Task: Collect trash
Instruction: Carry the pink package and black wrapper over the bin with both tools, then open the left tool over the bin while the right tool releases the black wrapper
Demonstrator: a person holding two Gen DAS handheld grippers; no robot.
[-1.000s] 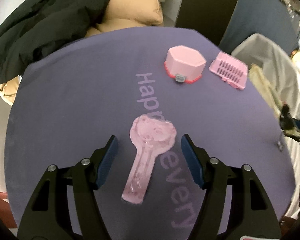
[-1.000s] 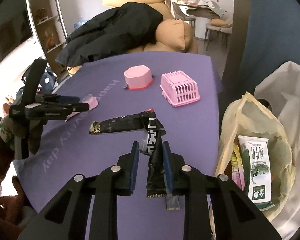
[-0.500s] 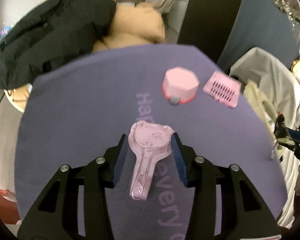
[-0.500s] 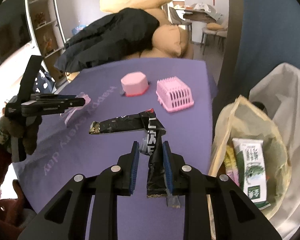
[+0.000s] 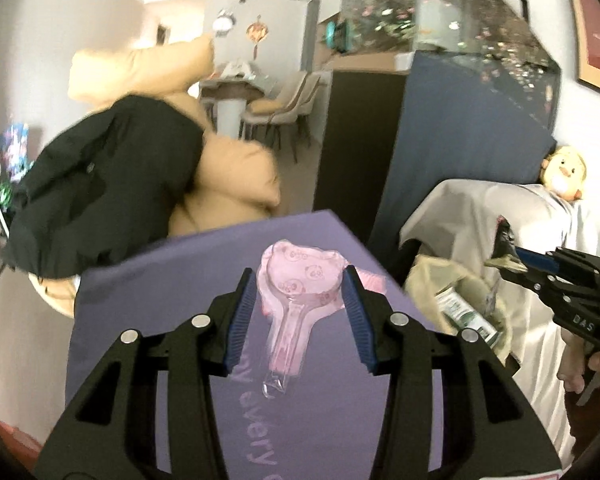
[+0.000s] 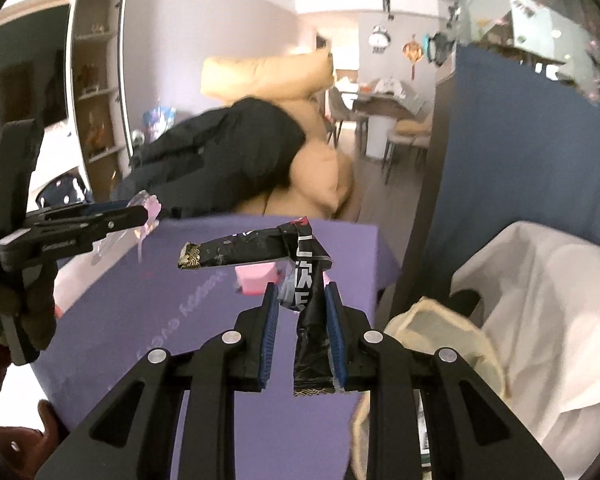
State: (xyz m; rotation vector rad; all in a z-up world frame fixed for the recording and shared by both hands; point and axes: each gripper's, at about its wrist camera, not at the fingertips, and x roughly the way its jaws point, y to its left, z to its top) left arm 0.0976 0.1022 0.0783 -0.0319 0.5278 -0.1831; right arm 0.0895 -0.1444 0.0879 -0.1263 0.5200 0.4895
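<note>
The left gripper (image 5: 299, 300) clamps the pink blister (image 5: 296, 292) by its head; the right gripper (image 6: 299, 328) grips a black wrapper (image 6: 300, 272). Probably best to swing both over the bag (image 6: 440, 332), right of the fingers, before letting go.

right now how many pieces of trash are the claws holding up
2. A pink panda-print plastic blister pack sits between the left claw fingers; a crumpled black foil wrapper sits in the right claw. More may be hidden in the bag.
</note>
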